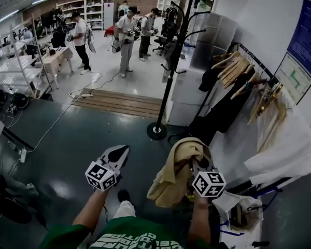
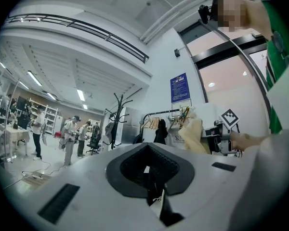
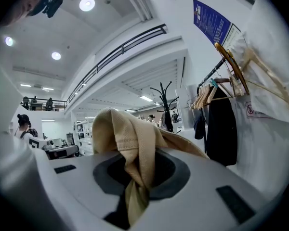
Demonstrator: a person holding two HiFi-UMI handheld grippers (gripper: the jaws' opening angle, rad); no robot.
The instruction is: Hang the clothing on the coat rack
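To the right of the coat rack [image 1: 169, 82] we see a clothes rail [image 1: 255, 64] carrying wooden hangers [image 1: 233, 66], a black garment [image 1: 225, 110] and a white garment [image 1: 280, 149]. The coat rack itself is a black pole on a round base, its hooks bare in the head view. Nearer to us than the rack's base and a little to its right, the beige garment [image 1: 173, 175] hangs bunched. Our right gripper [image 1: 194, 166] has its jaws clamped on a fold of this cloth. Nearer than the base and to its left, our left gripper [image 1: 124, 150] has its jaws drawn together with nothing between them.
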